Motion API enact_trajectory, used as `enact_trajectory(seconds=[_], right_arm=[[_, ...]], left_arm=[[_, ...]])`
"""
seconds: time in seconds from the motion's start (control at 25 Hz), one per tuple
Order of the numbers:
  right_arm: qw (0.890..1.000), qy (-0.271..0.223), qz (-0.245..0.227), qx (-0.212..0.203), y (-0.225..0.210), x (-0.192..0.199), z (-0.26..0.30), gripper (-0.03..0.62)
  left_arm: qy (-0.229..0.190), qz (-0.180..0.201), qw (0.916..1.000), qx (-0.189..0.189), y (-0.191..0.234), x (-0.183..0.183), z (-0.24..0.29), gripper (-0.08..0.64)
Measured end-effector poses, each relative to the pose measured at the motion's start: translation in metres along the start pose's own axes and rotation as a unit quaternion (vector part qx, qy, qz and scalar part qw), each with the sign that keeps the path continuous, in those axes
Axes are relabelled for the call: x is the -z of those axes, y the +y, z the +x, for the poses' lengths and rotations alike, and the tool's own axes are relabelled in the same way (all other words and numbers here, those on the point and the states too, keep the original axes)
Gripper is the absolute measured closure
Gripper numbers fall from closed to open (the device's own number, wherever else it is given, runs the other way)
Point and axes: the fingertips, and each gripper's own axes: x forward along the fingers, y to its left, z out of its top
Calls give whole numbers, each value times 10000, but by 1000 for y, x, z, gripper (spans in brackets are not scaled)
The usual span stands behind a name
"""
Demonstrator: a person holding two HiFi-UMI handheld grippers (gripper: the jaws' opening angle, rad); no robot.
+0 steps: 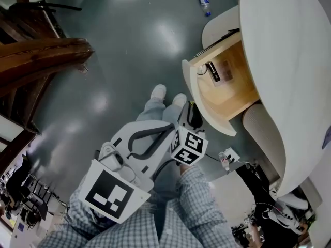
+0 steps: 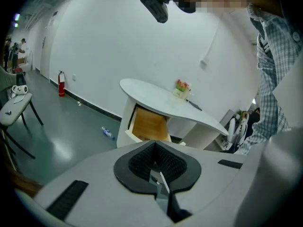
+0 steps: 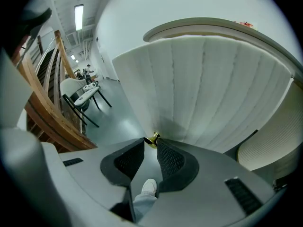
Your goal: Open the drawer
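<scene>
The white desk [image 1: 289, 61] has a drawer [image 1: 230, 89] with a pale wood inside, standing pulled out toward me. It also shows in the left gripper view as the open drawer [image 2: 149, 125]. Its ribbed white front [image 3: 208, 89] carries a small gold knob [image 3: 152, 140]. My right gripper [image 3: 151, 143] has that knob pinched between its fingertips; in the head view the right gripper [image 1: 194, 115] sits at the drawer's front edge. My left gripper [image 2: 155, 148] hangs back from the desk, jaws together and empty, and appears as the left gripper [image 1: 168, 132] at lower left.
A black item and a white cable [image 1: 211, 70] lie in the drawer. A water bottle [image 1: 204, 1] lies on the grey floor. Wooden stairs [image 1: 41, 56] rise at left. My shoes [image 1: 159, 92] stand just before the drawer. A socket strip with cables [image 1: 230, 156] lies under the desk.
</scene>
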Motion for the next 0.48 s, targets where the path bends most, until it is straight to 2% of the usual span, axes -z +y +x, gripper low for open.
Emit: enact_trajectory(seconds=[0.2,0.36,0.48], right_arm=[[10000,50,59,-52,4,3,0,511],[9994,156,96,-308,2,7,-1,508],[9992,221,18,-331,-4,10,-13,508]], left_arm=[[-48,104,9999,-11,-1,-5,-1,558],[-45,185,9998,-21,-4,-8,-3,558],[-94,240,9997,-41,-6,-14,-5,558]])
